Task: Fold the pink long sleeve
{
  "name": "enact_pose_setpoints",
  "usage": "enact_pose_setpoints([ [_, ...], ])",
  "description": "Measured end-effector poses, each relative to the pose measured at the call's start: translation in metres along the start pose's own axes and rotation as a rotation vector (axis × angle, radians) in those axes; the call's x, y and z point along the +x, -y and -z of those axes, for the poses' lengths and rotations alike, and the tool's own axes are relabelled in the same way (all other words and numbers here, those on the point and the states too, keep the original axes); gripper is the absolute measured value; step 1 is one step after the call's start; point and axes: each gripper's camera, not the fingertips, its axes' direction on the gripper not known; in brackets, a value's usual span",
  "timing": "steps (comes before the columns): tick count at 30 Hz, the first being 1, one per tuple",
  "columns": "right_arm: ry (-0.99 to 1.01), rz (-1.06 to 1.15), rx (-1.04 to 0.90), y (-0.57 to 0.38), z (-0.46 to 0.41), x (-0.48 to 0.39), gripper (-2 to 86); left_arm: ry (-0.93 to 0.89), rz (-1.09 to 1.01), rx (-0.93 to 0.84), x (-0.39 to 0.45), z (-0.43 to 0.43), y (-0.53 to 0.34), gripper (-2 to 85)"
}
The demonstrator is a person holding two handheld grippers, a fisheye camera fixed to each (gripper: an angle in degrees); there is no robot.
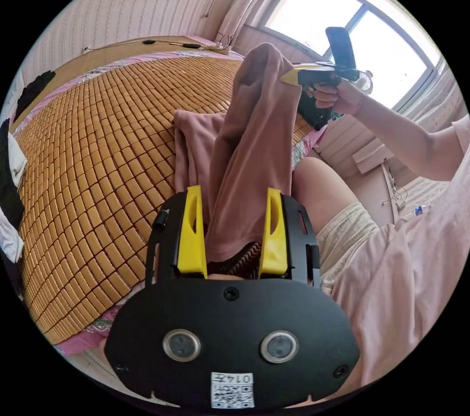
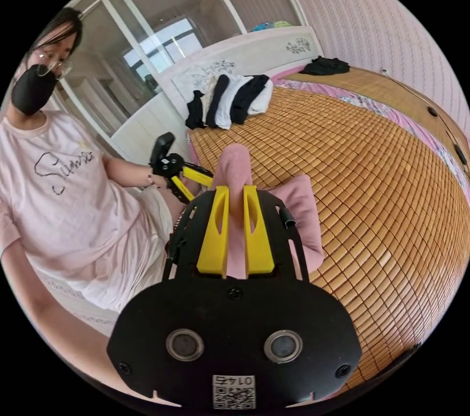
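The person is sitting at the edge of the bed and holding the pink long sleeve (image 1: 249, 141) up off the bamboo mat (image 1: 98, 141) between the two tools. The right gripper (image 2: 236, 220) is clamping a narrow fold of the cloth, its yellow jaws drawn close together with the fabric running straight up through the slot between them. The left gripper (image 1: 234, 230) is standing with its jaws set wider; the cloth is hanging down between them, and the left gripper view is not showing whether both jaws are pressing on it, so I cannot tell if it is truly gripping.

In the left gripper view the garment is rising as one long column, away from the left gripper's jaws up to the right gripper (image 1: 293, 77), which is pinching its top end in the person's hand (image 1: 338, 95). So the long axis is running from one tool to the other, nearly in line with the left gripper's reach. The rest of the garment is drooping to the side of that column, with a bunched part resting on the mat just beyond the jaws.

In the right gripper view the left gripper (image 2: 188, 181) is sitting lower and to one side, near the person's lap. A pile of dark and white clothes (image 2: 230, 100) is lying well apart, far ahead by the headboard.

By my reckoning the next move depends on stretching this column taut and laying it flat on the mat ahead
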Motion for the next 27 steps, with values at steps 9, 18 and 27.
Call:
enact_pose_setpoints([
  [9,-0.046,-0.061,-0.082,0.067,-0.030,0.018,5.2,-0.075,0.080,-0.099,-0.020,0.020,-0.002,5.2],
  [18,-0.403,-0.320,-0.465,0.104,-0.144,0.073,5.2,0.009,0.275,-0.153,-0.057,-0.004,0.006,7.0],
  [27,-0.375,-0.342,-0.085,0.098,-0.081,0.045,3.0,0.018,0.363,-0.071,-0.070,0.023,-0.010,7.2],
])
